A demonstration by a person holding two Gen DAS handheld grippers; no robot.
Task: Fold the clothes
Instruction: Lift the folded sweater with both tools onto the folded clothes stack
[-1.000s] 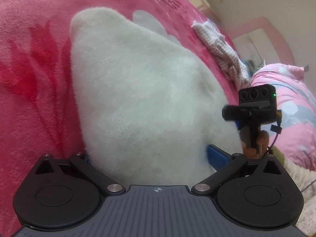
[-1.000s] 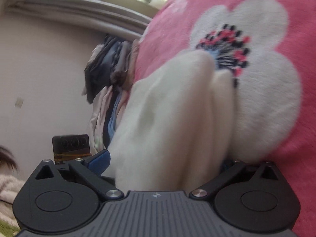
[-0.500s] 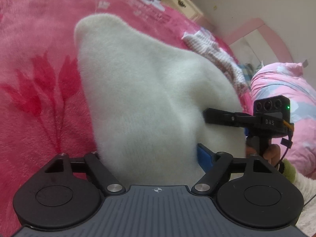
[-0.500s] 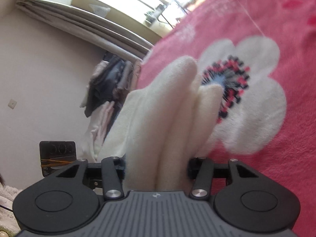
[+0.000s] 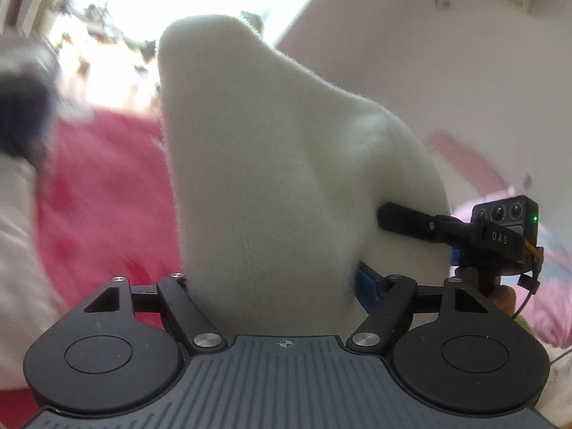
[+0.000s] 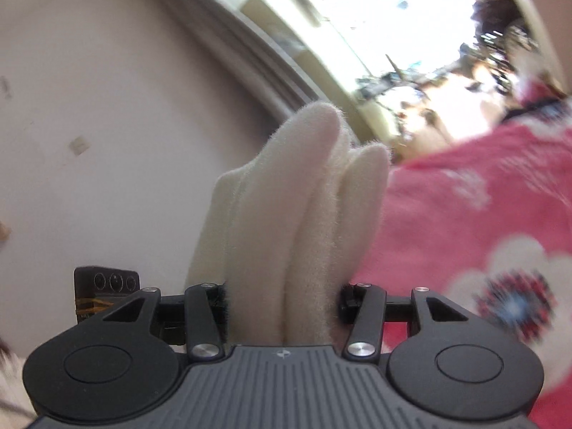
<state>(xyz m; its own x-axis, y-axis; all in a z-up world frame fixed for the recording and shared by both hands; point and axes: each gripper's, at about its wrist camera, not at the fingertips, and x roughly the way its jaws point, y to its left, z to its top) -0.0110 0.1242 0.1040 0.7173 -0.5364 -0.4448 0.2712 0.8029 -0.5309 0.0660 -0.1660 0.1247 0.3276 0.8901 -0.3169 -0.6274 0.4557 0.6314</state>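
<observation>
A fluffy white garment fills the middle of the left wrist view, lifted off the pink blanket. My left gripper is shut on its near edge; its fingers are buried in the fleece. The right gripper's finger reaches into the same garment from the right, held by a hand. In the right wrist view the white garment stands up in thick folds, and my right gripper is shut on them. The left gripper's camera head shows at lower left.
The pink blanket with white flowers covers the bed below. A bright window and curtain lie beyond. A pale wall is to the left. Pink bedding is piled at the right. Both views are blurred by motion.
Both grippers have risen and tilted up with the garment, so the views now show wall and window instead of blanket. The right gripper closed on the folds from open a second ago.
</observation>
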